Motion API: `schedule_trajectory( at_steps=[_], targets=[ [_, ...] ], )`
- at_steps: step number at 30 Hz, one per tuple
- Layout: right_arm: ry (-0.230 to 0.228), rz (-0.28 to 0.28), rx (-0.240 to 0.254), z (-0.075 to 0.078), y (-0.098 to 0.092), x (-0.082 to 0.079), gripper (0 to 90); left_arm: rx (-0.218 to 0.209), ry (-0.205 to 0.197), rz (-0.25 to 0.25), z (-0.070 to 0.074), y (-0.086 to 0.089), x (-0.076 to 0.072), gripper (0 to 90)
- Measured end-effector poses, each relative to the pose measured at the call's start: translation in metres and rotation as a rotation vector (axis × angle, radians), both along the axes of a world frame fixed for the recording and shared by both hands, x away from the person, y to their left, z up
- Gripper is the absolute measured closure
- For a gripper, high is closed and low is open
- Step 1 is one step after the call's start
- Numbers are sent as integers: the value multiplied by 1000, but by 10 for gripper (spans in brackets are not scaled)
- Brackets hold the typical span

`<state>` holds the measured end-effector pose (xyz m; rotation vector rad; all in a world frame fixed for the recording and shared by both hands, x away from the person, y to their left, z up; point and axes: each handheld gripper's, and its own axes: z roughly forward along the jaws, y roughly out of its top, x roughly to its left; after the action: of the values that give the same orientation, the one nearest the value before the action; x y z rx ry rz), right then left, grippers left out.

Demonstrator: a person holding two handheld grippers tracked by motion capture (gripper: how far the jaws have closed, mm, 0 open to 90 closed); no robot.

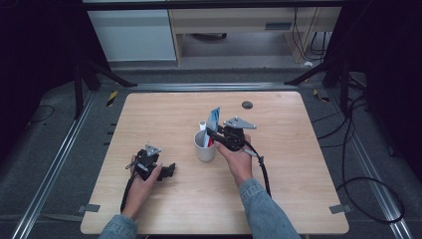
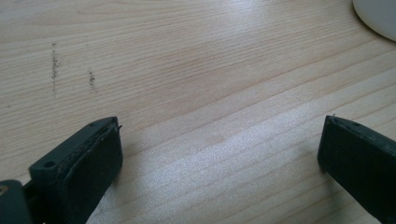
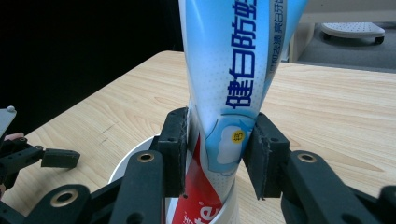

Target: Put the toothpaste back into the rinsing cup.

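Left tongs (image 1: 166, 171): low and left of centre in the high view, lying on the bench (image 1: 164, 114) in my left hand (image 1: 142, 181); in the left gripper view the jaws stand wide apart with bare wood between them, holding nothing.
Right hand (image 1: 238, 160): just right of centre in the high view, wrapped round my right tongs (image 3: 215, 156).
Right tongs: in the right gripper view the two pads sit at either side of the toothpaste tube (image 3: 231, 88); the left pad lies against it, and I cannot tell whether the right pad touches.
Toothpaste tube: blue and white above, red at the foot, standing upright, its lower end inside the white cup (image 1: 204, 147).
White cup: mid-frame in the high view, standing on the bench just beside my right hand.
Dark round disc (image 1: 247, 104): upper centre of the bench, well beyond the cup.
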<state>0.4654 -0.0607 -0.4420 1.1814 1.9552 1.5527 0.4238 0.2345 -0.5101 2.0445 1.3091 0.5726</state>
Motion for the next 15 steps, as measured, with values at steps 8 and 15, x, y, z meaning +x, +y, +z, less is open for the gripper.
schedule_trajectory(
  at_steps=[8, 15],
  targets=[
    [-9, -8, -2, 1, -1, 0, 603, 0, 0, 0, 0, 0, 0, 0],
    [3, -5, -5, 0, -1, 0, 580, 0, 0, 0, 0, 0, 0, 0]
  ],
)
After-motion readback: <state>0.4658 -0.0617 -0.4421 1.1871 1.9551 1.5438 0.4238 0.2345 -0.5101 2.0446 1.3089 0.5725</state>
